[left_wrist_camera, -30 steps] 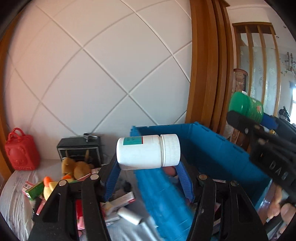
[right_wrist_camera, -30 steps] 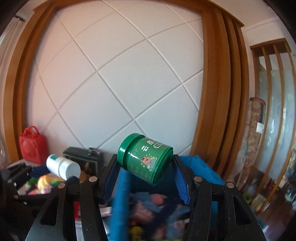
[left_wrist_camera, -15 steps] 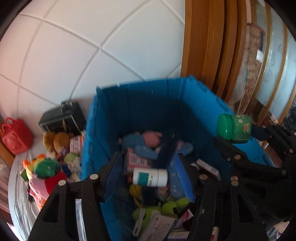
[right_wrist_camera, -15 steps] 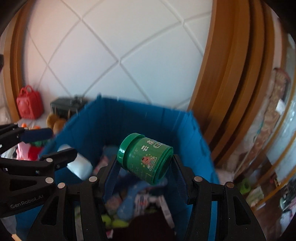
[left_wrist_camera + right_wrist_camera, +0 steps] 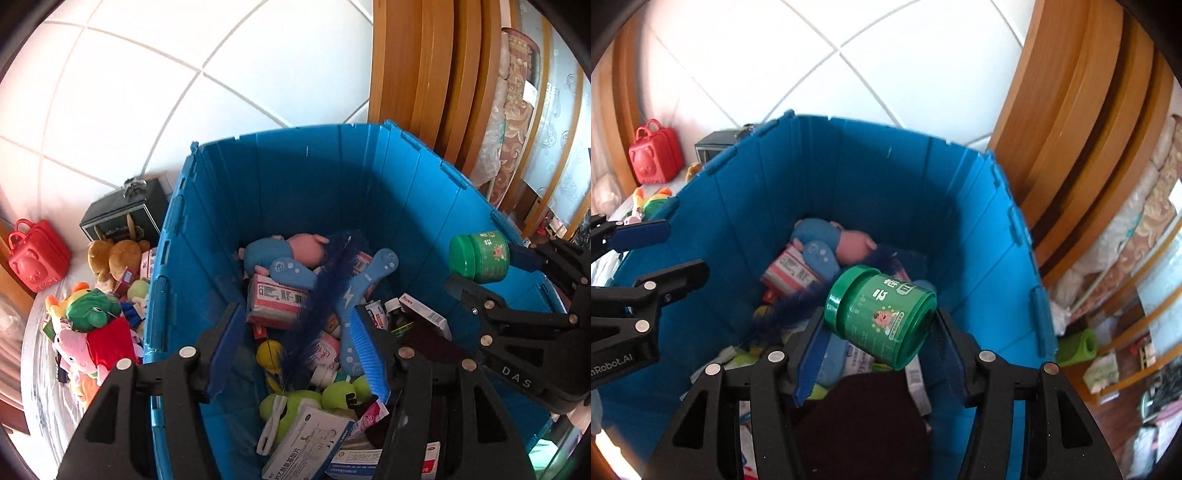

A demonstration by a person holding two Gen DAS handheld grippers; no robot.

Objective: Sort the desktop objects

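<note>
My left gripper (image 5: 299,343) hangs over the near edge of the blue bin (image 5: 306,177), jaws spread wide with nothing between them. The white bottle (image 5: 325,374) lies in the clutter below, beside the yellow ball (image 5: 269,350) and under the dark blue feather (image 5: 325,295). My right gripper (image 5: 875,347) is clamped on the green jar (image 5: 881,315), lid to the left, tilted, held above the bin's contents. Farther in, a blue and pink plush (image 5: 284,253) rests against the far wall. Left of the bin sit soft toys (image 5: 92,321), a black box (image 5: 125,214) and a red case (image 5: 37,258).
</note>
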